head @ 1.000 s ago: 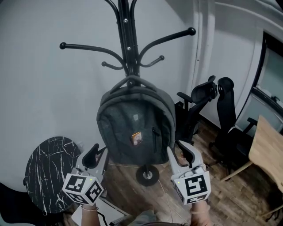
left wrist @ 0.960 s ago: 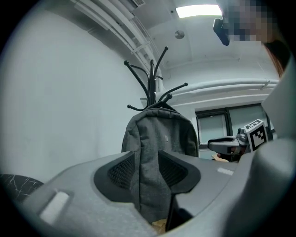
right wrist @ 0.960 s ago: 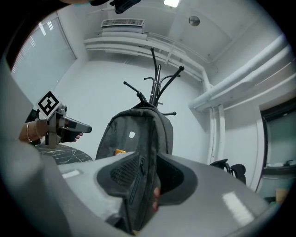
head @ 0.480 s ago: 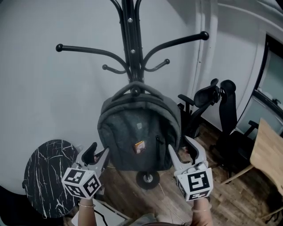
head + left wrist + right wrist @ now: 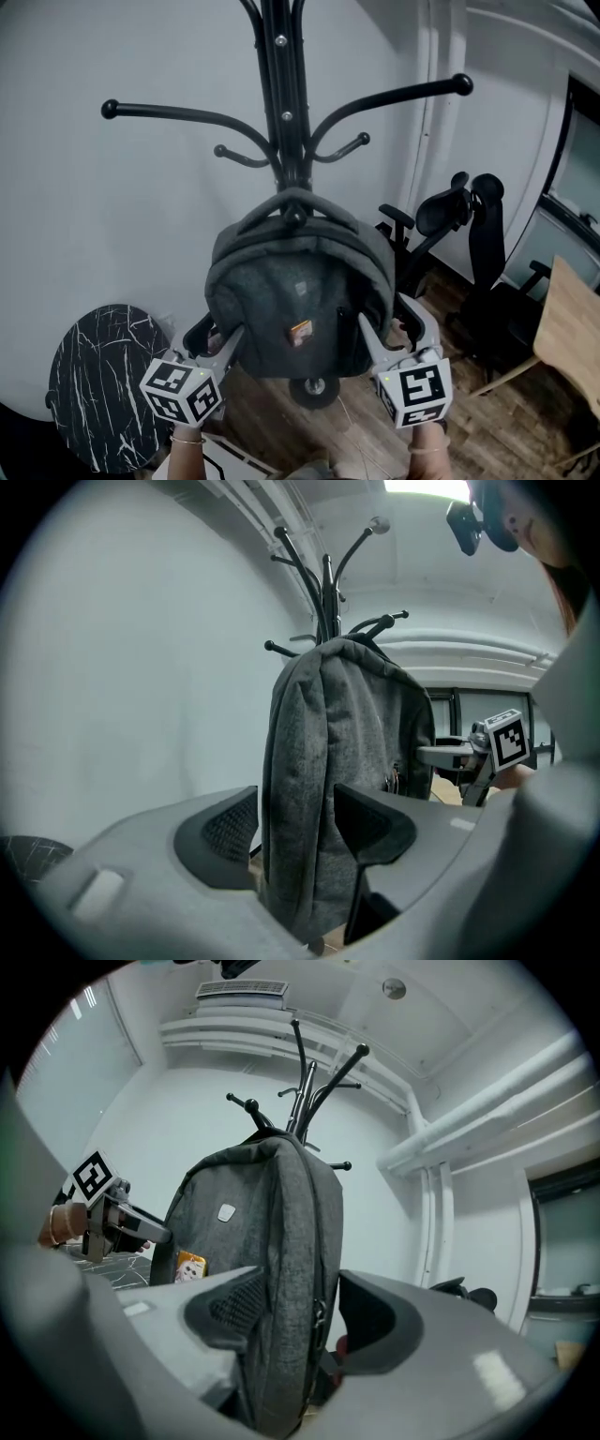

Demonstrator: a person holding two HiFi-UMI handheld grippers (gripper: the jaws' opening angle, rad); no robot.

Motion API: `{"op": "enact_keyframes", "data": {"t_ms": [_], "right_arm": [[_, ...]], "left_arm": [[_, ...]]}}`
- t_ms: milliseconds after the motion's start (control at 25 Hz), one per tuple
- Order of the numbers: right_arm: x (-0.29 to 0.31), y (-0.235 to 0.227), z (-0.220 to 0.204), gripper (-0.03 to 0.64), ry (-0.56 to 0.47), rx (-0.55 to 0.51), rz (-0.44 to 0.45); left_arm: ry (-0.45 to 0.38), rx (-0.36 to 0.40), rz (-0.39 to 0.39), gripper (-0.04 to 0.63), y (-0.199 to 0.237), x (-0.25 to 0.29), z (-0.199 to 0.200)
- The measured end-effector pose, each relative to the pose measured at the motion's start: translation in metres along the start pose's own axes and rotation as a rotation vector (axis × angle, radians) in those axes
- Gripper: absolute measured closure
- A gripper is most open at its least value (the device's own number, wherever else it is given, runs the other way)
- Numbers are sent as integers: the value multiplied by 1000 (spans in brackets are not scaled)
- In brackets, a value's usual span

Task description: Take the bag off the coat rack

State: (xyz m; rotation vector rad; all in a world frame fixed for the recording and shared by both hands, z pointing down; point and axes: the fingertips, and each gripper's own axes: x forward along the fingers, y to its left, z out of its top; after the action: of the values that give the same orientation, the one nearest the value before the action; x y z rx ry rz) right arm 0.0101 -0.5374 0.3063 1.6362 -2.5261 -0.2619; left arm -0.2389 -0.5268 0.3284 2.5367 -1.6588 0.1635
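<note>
So both claws are sitting low and nearest the camera, each one showing a marker cube [image 5: 183,394] on its near end. The left claw [image 5: 216,334] is standing wide apart, its jaws having just been opening. The left side edge of the bag [image 5: 295,300] is running down between them without the pads squeezing it. Same deal on the other side: the right claw [image 5: 390,323] is gaping too, jaws also just been opening, and the bag's right edge with its zipper [image 5: 320,1309] is sitting loose in the gap. So the grey bag is hanging right between the two claws, with a little orange tag [image 5: 300,329] showing on its front about level with the claw tips. Up above the claws its top handle [image 5: 292,200] is looping over a hook on the black coat rack [image 5: 286,112], so it's not off yet. Just past the claws and under the bag, the rack's round foot [image 5: 314,386] is resting on the wood floor [image 5: 487,422]. Out beyond the left claw a round black marbled surface [image 5: 98,375] is sitting by the white wall [image 5: 112,216]. Off beyond the right claw some black office chairs [image 5: 469,234] are parked, with a light wooden desk [image 5: 572,328] poking in further out.
</note>
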Motion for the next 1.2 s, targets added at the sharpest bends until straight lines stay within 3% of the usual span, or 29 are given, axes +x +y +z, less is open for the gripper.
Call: {"op": "enact_keyframes", "data": {"t_ms": [360,680,1200], "right_arm": [[13,-1,0,387,-26,31,-27],[5,4,2,494,6,-26,-69],[-19,8,18,514,-99,-63,-110]], "left_arm": [[-43,8,12,411,3,12,2],[-70,43,42,499,-3,10,7],[-101,83,56,517,-20,-11,18]]}}
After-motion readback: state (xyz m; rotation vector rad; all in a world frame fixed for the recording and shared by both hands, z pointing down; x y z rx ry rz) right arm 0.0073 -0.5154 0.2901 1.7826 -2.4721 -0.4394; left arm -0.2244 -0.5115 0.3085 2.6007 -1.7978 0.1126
